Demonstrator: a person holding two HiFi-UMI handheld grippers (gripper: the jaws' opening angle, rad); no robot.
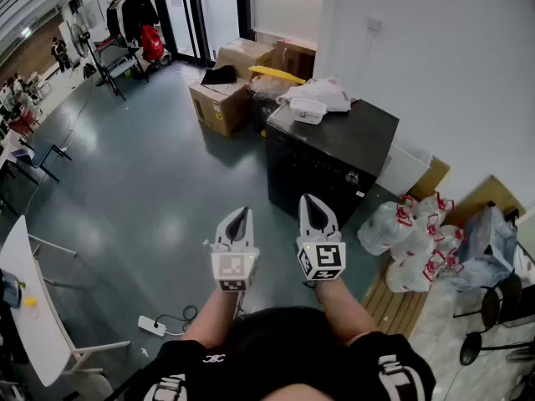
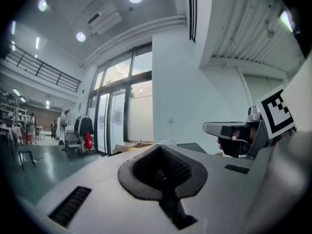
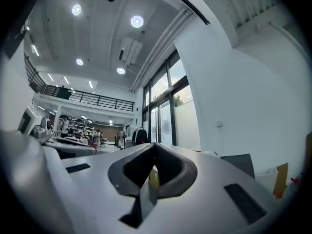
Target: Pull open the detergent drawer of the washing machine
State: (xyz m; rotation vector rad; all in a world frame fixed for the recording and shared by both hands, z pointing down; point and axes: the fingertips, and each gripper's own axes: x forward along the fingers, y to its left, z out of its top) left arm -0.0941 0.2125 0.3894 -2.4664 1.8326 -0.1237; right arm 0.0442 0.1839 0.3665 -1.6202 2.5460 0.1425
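Observation:
The black washing machine (image 1: pixel 333 159) stands against the white wall, a short way ahead of both grippers. Its control strip with a round knob (image 1: pixel 353 178) faces me; I cannot make out the detergent drawer on it. White bags and a box (image 1: pixel 314 100) lie on its lid. My left gripper (image 1: pixel 240 217) is held in the air over the floor, shut and holding nothing. My right gripper (image 1: pixel 312 204) hovers beside it, slightly nearer the machine, also shut and holding nothing. The left gripper (image 2: pixel 162 152) sees the right one (image 2: pixel 243 134) beside it. The right gripper (image 3: pixel 155 150) points slightly upward.
Cardboard boxes (image 1: pixel 221 103) stand beyond the machine. Tied plastic bags (image 1: pixel 410 236) crowd the floor to its right, beside a white bin (image 1: pixel 406 167). A power strip (image 1: pixel 152 326) lies on the floor at lower left, near a white table (image 1: pixel 25 307).

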